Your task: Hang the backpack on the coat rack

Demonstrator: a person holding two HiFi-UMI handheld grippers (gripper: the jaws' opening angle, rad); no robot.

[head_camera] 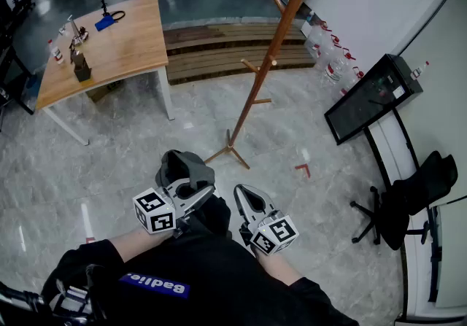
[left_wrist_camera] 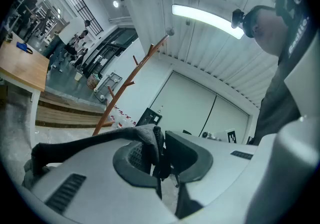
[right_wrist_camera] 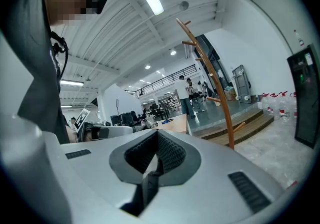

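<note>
In the head view, my left gripper [head_camera: 195,190] is held close in front of the person's body. It is shut on a grey fabric loop of the dark grey backpack [head_camera: 180,168], which bunches just beyond the jaws. The left gripper view shows that loop [left_wrist_camera: 148,138] pinched between the jaws of the left gripper [left_wrist_camera: 160,149]. My right gripper [head_camera: 246,195] sits beside it on the right, shut and empty; its tips meet in the right gripper view [right_wrist_camera: 157,138]. The brown wooden coat rack [head_camera: 271,62] stands ahead on the marble floor, apart from both grippers, and shows again as a coat rack [right_wrist_camera: 216,85] with pegs.
A wooden table [head_camera: 124,46] with small items stands at the far left. Wooden steps [head_camera: 219,51] run behind the rack. Water bottles [head_camera: 332,58], a dark screen on a stand [head_camera: 368,95] and a black office chair [head_camera: 408,197] line the right wall. People stand far back.
</note>
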